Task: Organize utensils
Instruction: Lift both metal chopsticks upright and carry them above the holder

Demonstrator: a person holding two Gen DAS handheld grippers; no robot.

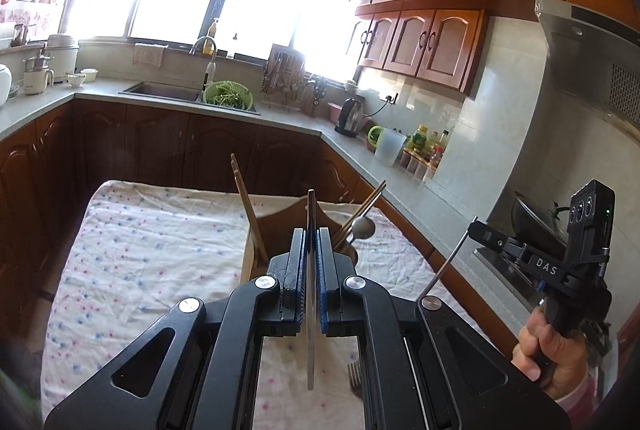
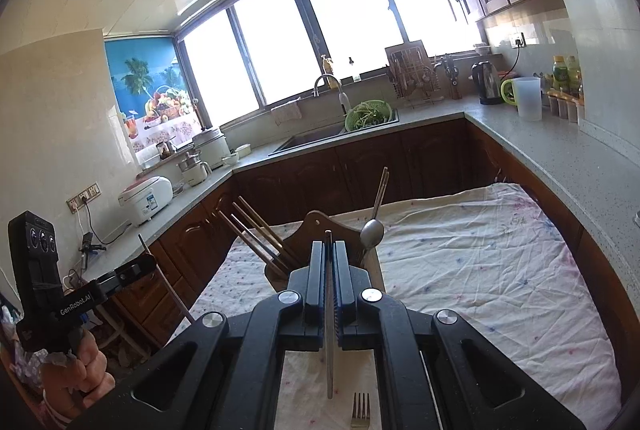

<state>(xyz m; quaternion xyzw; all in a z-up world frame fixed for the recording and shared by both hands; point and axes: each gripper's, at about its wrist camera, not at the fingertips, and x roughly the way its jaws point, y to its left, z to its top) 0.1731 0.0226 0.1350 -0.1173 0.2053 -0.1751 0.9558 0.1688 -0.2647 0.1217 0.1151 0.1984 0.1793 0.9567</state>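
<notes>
My left gripper (image 1: 311, 234) is shut on a thin metal utensil (image 1: 310, 342), seen edge-on and standing upright between the blue pads. My right gripper (image 2: 329, 244) is shut on a similar slim metal utensil (image 2: 329, 358). Each gripper also shows in the other's view, with a slanted metal handle in it: the right gripper (image 1: 480, 230), the left gripper (image 2: 144, 264). Just beyond both stands a wooden utensil holder (image 1: 280, 216) (image 2: 314, 222) with chopsticks (image 1: 250, 205) (image 2: 256, 230) and a spoon (image 1: 364, 226) (image 2: 372, 230). A fork (image 2: 360, 410) lies on the cloth below.
A table under a floral cloth (image 2: 480, 270) carries the holder. Kitchen counters (image 2: 560, 165) wrap around it, with a sink (image 1: 160, 91), a green colander (image 1: 228, 97), a kettle (image 1: 350, 115), bottles and a stove with a wok (image 1: 532, 218) at the right.
</notes>
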